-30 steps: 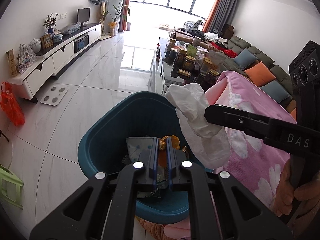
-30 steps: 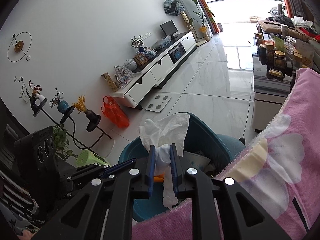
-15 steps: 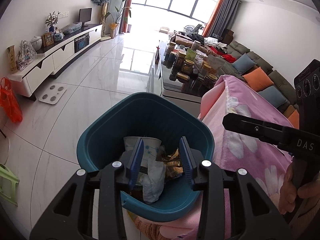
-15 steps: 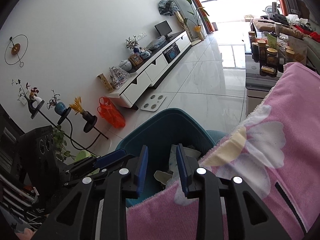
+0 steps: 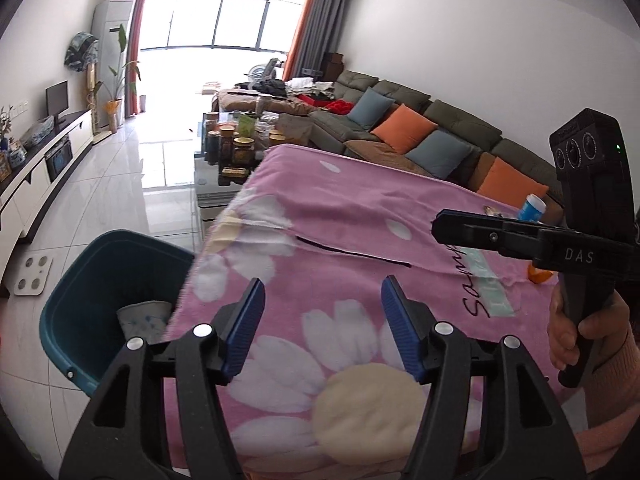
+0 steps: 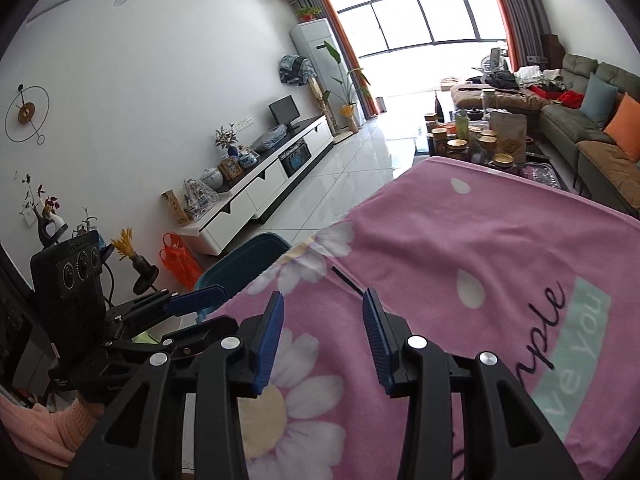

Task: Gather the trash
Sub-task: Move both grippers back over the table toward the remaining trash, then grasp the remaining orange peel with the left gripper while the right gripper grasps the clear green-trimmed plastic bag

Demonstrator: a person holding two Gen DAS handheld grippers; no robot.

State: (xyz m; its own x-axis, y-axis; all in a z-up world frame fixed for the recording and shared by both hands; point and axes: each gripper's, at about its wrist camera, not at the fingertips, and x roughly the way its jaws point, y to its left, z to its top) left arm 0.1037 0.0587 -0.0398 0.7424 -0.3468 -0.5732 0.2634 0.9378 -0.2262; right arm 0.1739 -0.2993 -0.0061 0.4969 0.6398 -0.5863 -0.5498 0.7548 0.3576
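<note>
A teal trash bin stands on the floor at the left edge of a table covered by a pink flowered cloth; a paper cup lies inside it. The bin also shows in the right wrist view. My left gripper is open and empty above the cloth. My right gripper is open and empty over the cloth too, and it shows from the side in the left wrist view. Behind it lie a blue-and-white cup and an orange item.
A coffee table crowded with jars stands beyond the cloth. A sofa with cushions runs along the right. A white TV cabinet lines the left wall, with an orange bag and a scale on the floor.
Both grippers let their trash fall into the bin, a white tissue from the right and an orange wrapper from the left. Both opened wide and swung right, over the pink cloth.
</note>
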